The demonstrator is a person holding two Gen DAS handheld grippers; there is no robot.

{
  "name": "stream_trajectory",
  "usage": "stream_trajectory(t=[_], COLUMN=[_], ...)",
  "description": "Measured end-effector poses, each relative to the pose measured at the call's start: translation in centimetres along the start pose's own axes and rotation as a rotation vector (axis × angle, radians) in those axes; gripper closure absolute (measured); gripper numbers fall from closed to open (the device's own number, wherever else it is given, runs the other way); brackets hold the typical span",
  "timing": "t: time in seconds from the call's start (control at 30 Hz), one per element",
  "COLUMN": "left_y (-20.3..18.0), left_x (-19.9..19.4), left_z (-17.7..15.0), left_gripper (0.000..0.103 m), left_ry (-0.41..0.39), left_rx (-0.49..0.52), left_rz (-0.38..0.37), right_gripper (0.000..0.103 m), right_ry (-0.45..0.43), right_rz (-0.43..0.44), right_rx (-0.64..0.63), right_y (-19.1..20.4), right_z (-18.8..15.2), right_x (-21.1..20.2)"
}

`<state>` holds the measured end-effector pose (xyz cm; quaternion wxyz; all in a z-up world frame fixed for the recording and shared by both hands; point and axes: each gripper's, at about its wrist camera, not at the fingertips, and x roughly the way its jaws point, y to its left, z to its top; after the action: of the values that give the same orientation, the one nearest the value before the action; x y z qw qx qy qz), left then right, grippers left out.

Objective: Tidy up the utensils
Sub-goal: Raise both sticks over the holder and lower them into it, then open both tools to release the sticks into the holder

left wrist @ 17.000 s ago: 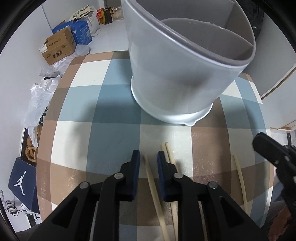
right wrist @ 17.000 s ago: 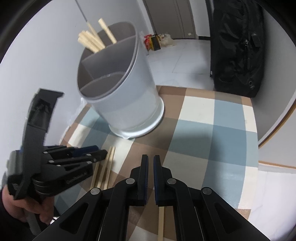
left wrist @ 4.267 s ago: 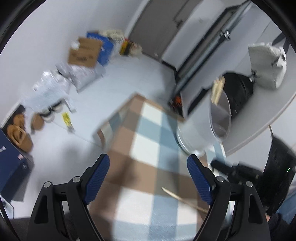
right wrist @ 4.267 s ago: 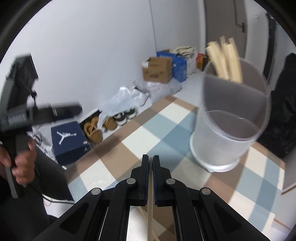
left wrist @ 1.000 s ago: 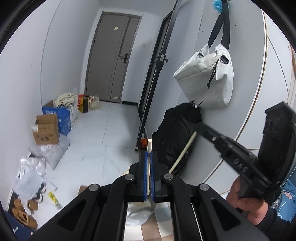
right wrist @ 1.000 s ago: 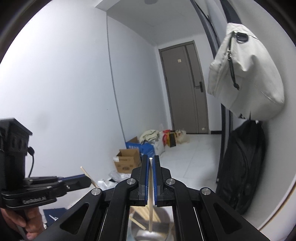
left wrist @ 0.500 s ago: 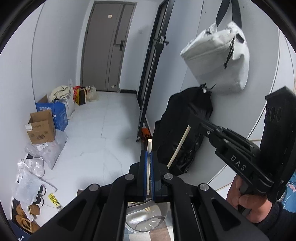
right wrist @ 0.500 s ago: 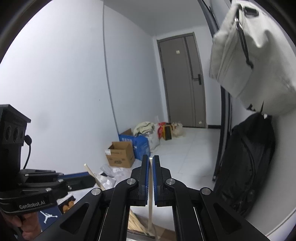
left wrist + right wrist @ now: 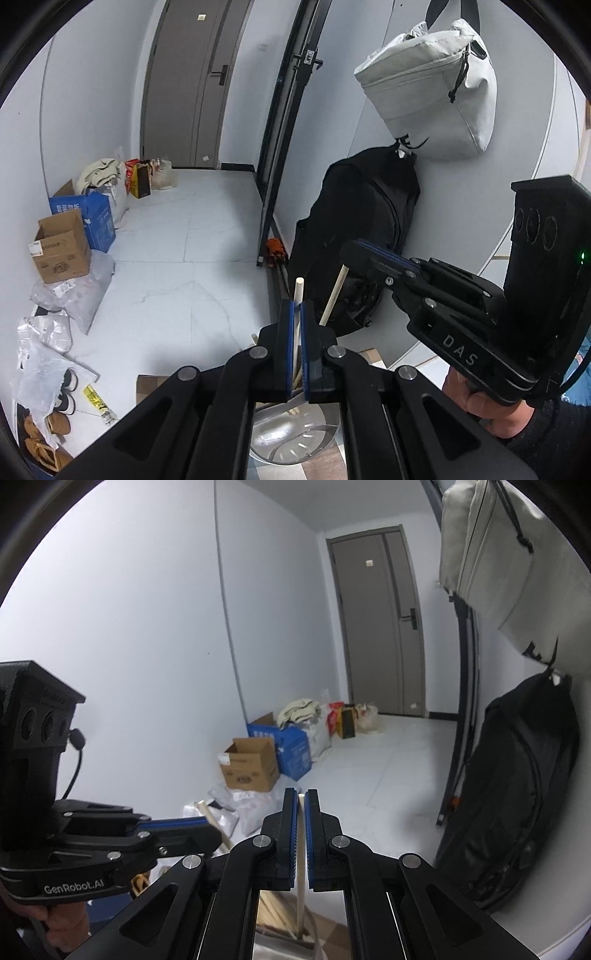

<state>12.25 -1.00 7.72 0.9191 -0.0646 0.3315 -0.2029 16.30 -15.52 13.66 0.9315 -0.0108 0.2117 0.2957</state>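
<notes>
Left wrist: left gripper (image 9: 295, 343) clamped on 1 chopstick (image 9: 297, 295), lower than a second ago; utensil holder (image 9: 295, 439) now directly beneath.

Right wrist: right gripper (image 9: 301, 834) pinching second chopstick (image 9: 301, 871), tip sunk into holder (image 9: 314, 926). Release likely next.

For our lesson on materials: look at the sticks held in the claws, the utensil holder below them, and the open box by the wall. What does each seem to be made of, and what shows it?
Chopstick: pale, matte, probably wood or bamboo.
Utensil holder: smooth grey with soft sheen, likely plastic.
Box: brown, matte, folded flaps, cardboard.
</notes>
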Motion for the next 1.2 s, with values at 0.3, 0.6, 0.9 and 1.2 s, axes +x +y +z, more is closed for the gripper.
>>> stream_trajectory(t=[0.3,0.6,0.9,1.2], left_y=[0.9,1.0,-0.5,-2.1], left_x=[2.0,2.5,-0.6,-4.5], left_z=[-1.1,-1.0,-2.5,-4.6], left_gripper=[0.103,0.103,0.060,0.038], left_ry=[0.061,0.108,0.030,-0.105], left_rx=[-0.027,-0.030,-0.030,-0.070], left_rz=[-0.050,-0.080,-0.015,0.139], right_gripper=[0.097,0.086,0.039,0.013], right_ry=[0.074,0.054,0.029,-0.012], right_rz=[0.066,0.089,0.013,-0.004], right_rx=[0.113,0.319,0.381,0.281], right_y=[-1.7,-4.6,-5.3,-1.4], right_z=[-3.0,-4.6,-7.0,-7.8], right_x=[0.9,-1.8,-7.2,-10.0])
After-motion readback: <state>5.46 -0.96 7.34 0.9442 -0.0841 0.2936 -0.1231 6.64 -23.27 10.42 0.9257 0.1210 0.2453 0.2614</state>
